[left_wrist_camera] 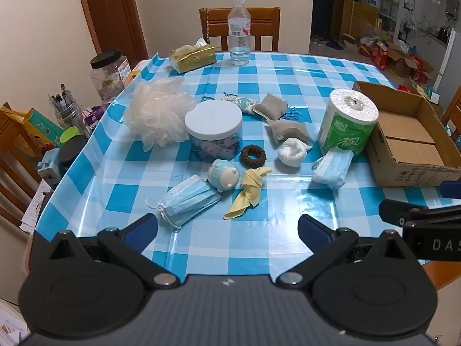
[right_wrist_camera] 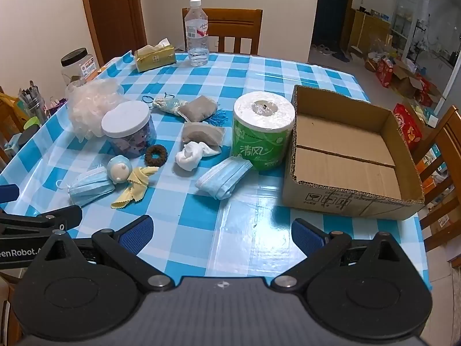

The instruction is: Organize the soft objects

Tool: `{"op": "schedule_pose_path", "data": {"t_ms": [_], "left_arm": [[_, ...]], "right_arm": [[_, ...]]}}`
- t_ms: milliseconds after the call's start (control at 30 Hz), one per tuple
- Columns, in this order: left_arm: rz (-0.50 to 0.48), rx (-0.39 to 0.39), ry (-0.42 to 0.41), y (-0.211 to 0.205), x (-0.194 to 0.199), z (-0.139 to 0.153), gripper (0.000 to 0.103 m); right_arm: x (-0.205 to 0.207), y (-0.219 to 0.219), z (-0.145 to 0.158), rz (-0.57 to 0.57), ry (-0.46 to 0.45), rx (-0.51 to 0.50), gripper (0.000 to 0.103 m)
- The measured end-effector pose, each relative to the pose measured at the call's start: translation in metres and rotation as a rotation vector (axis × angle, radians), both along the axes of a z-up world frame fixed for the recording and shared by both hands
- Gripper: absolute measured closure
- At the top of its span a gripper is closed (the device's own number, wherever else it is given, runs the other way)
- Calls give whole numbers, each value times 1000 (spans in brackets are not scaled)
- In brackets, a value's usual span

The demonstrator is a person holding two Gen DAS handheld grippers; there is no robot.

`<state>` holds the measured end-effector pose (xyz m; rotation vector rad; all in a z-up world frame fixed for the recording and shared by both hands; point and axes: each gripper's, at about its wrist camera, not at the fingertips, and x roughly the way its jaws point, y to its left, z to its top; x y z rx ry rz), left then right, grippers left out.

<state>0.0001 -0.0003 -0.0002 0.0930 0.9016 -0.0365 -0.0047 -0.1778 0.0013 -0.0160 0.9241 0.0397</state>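
Soft items lie on the blue checked table: a white mesh bath pouf [left_wrist_camera: 157, 109] [right_wrist_camera: 90, 106], two blue face masks [left_wrist_camera: 187, 199] [left_wrist_camera: 331, 167] [right_wrist_camera: 89, 186] [right_wrist_camera: 223, 177], a yellow cloth [left_wrist_camera: 247, 193] [right_wrist_camera: 134, 186], a white sock ball [left_wrist_camera: 291, 151] [right_wrist_camera: 190, 155], grey sachets [left_wrist_camera: 288, 129] [right_wrist_camera: 201, 134], a brown scrunchie [left_wrist_camera: 253, 153] [right_wrist_camera: 156, 154] and a toilet roll [left_wrist_camera: 347, 121] [right_wrist_camera: 262, 129]. An empty cardboard box [left_wrist_camera: 403, 138] [right_wrist_camera: 345, 150] stands at the right. My left gripper [left_wrist_camera: 227, 230] and right gripper [right_wrist_camera: 222, 233] are open and empty above the table's near edge.
A clear jar with a white lid [left_wrist_camera: 213, 129] [right_wrist_camera: 129, 128], a small round toy [left_wrist_camera: 223, 174] [right_wrist_camera: 119, 170], a water bottle [left_wrist_camera: 239, 31] [right_wrist_camera: 196, 33] and a tissue pack [left_wrist_camera: 191, 56] [right_wrist_camera: 154, 54] also stand on the table. Chairs surround it; clutter sits left.
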Motion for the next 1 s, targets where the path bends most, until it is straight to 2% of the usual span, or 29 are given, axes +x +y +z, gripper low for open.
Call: {"op": "schedule_pose_path", "data": {"t_ms": [1000], "left_arm": [[4,-3,-9,4,-2,6,1]], "right_arm": [[0,3,5,8,3,5,0]]}}
